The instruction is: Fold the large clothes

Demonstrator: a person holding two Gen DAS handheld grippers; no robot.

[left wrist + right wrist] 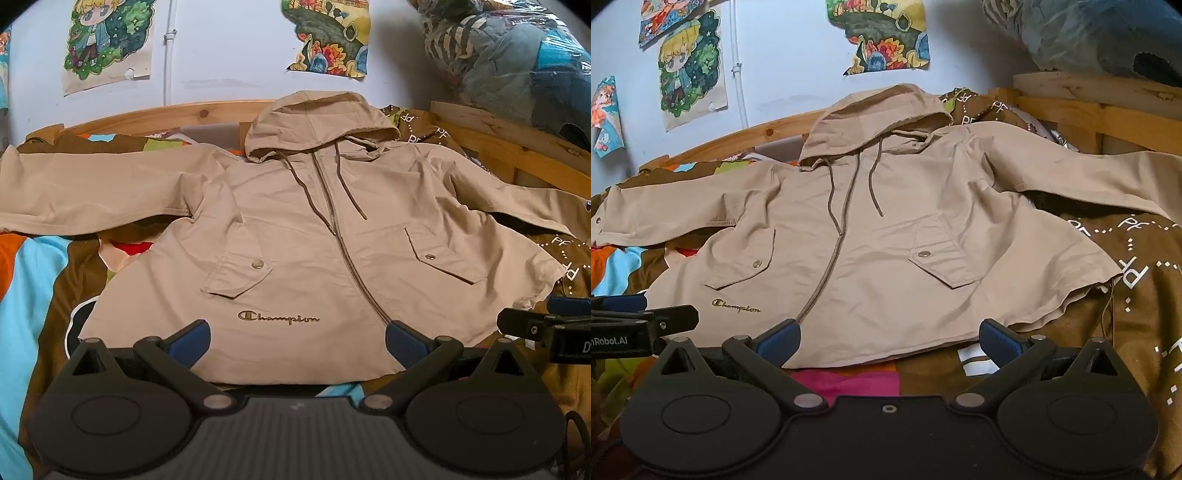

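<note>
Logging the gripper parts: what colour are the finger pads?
Blue pads on black fingers, clearest in the right wrist view.

Readable text: one brand on the jacket, letters on the bedspread, part of a name on a gripper.

"Champion", in dark script with the C logo before it, is stitched on the tan jacket [295,236] low on the front, at about 7 o'clock from the zipper's lower end in the left wrist view. The brown bedspread [1145,295] carries white "PF" letters, repeated among dotted lines, at 3 o'clock of the jacket and again at 1 o'clock beside the hood. The left gripper [628,328], seen at 9 o'clock in the right wrist view, bears white lettering that reads "nRobot.AI", its start cut off. A small sleeve emblem at the far right edge is too small to read.
</note>
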